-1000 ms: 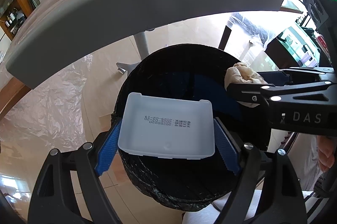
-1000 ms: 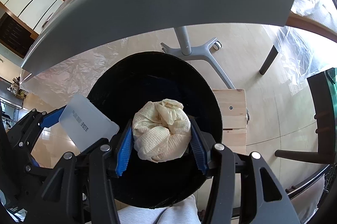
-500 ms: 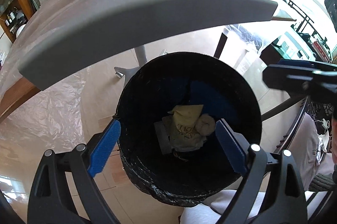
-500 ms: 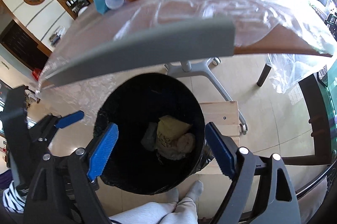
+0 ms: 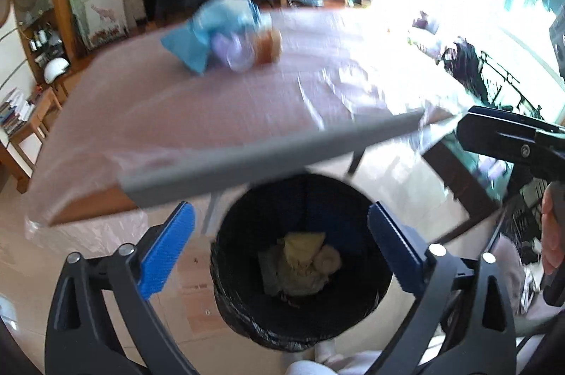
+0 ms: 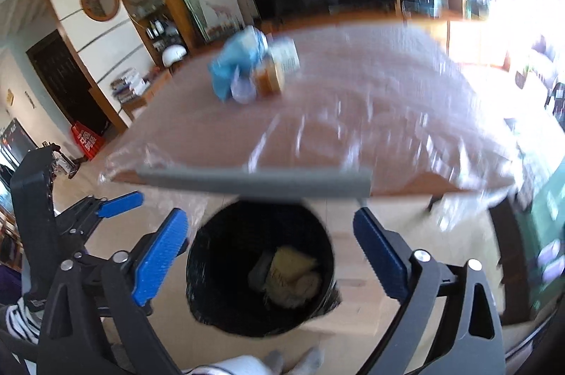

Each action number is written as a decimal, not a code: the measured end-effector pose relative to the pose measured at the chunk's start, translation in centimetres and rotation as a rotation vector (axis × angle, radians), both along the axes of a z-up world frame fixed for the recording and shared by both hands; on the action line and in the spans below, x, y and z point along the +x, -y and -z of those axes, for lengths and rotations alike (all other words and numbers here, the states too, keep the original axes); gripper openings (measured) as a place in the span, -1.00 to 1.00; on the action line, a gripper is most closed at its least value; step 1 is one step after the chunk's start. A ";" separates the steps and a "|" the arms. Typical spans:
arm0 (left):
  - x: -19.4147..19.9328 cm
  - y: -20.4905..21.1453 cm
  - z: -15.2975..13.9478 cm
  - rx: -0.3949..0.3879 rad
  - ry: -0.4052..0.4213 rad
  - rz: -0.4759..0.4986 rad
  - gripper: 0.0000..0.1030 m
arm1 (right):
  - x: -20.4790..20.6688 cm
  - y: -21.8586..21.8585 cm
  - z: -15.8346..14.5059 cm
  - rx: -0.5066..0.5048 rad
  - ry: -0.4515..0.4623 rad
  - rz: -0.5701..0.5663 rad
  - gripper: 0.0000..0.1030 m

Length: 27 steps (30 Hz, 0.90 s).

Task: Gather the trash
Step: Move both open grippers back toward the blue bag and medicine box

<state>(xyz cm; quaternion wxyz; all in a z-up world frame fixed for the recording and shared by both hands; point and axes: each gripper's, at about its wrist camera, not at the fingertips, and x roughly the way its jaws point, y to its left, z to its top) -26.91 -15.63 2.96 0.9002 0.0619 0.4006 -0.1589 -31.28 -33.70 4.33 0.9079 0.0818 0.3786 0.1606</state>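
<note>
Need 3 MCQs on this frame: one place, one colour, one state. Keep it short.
1. Where does the yellowish crumpled trash lie?
A. on the table
B. inside the black bin
C. on the floor

2. What colour is the crumpled bag on the table?
A. light blue
B. red
C. green

3. What is between the fingers of the left gripper?
A. a white tray
B. a paper wad
C. nothing held

Answers:
1 B: it sits at the bottom of the bin, below the table edge.
2 A: it is pale blue, beside the orange jar.
3 C: the fingers stand wide apart, having just been opening, with only the bin seen beyond.
</note>
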 end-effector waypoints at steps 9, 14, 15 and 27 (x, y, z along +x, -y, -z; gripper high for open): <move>3.0 -0.4 -4.5 -0.001 0.115 -0.029 0.95 | 3.2 0.1 -4.5 -0.087 0.214 0.045 0.92; 6.5 -1.6 -5.3 0.005 0.133 -0.055 0.95 | 7.1 -1.1 -5.2 -0.147 0.225 0.025 0.92; 7.2 -1.8 -5.3 0.009 0.132 -0.056 0.95 | 8.2 -1.3 -5.2 -0.154 0.223 0.023 0.92; 19.2 -4.0 -3.4 0.078 0.058 0.033 0.95 | 19.9 -3.4 -3.2 -0.193 0.071 -0.024 0.92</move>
